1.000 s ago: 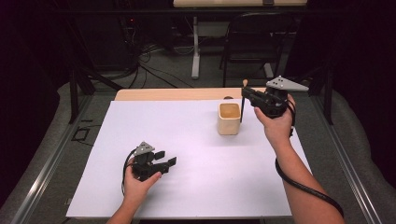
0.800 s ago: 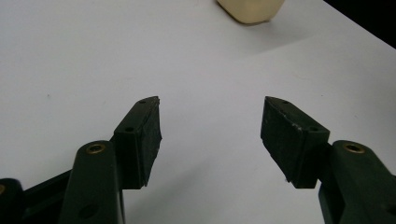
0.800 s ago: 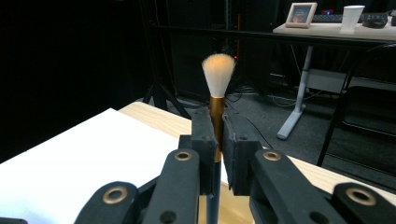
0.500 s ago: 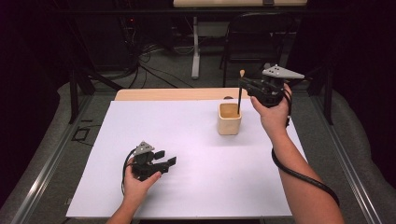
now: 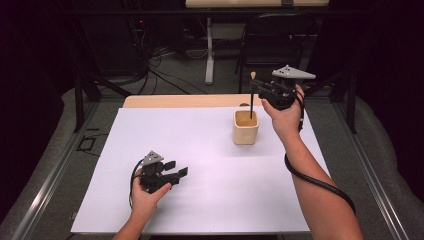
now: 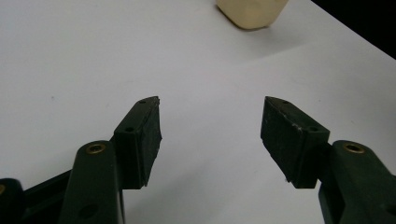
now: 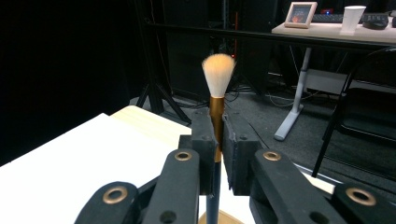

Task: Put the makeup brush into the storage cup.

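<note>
The right tongs [image 5: 257,90] are clamped on a slim dark-handled makeup brush [image 7: 218,93] with a copper ferrule and pale bristles, held upright, bristles up, above the small cream square-sided cup [image 5: 246,127] at the far right of the white tabletop [image 5: 200,150]. The handle's lower end hangs over the cup's mouth; whether it touches inside is unclear. The left tongs [image 6: 210,126] rest near left, jaws apart and empty.
</note>
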A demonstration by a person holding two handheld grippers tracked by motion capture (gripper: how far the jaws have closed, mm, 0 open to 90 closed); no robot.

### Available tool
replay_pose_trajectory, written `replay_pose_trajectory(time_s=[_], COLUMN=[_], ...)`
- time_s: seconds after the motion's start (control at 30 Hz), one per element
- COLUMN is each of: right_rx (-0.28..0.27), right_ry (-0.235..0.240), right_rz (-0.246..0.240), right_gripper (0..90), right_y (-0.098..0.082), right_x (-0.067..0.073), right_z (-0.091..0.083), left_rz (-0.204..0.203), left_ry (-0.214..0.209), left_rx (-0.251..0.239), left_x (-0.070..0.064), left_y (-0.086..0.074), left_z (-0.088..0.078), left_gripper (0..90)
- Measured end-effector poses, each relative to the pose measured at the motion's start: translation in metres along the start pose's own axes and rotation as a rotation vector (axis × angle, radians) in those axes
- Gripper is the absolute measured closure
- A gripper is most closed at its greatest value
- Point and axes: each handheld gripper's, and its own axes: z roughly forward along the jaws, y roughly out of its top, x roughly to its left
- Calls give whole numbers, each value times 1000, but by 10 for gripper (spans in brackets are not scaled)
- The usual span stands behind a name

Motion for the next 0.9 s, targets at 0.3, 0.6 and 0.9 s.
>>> replay_pose_trajectory(time_s=[0.3, 0.6, 0.9], right_rx=[8, 20, 19], right_ry=[2, -4, -7], right_rz=[6, -17, -24], right_gripper=[839, 840, 840], right_y=[-2, -6, -12], right_x=[-2, -1, -3], right_z=[16, 29, 38], left_rz=[-13, -24, -31], left_ry=[9, 35, 40], left_rx=[-6, 3, -7], left_x=[2, 7, 9], left_y=[-4, -8, -10], left_z=[-6, -14, -16], left_gripper=[382, 382, 382])
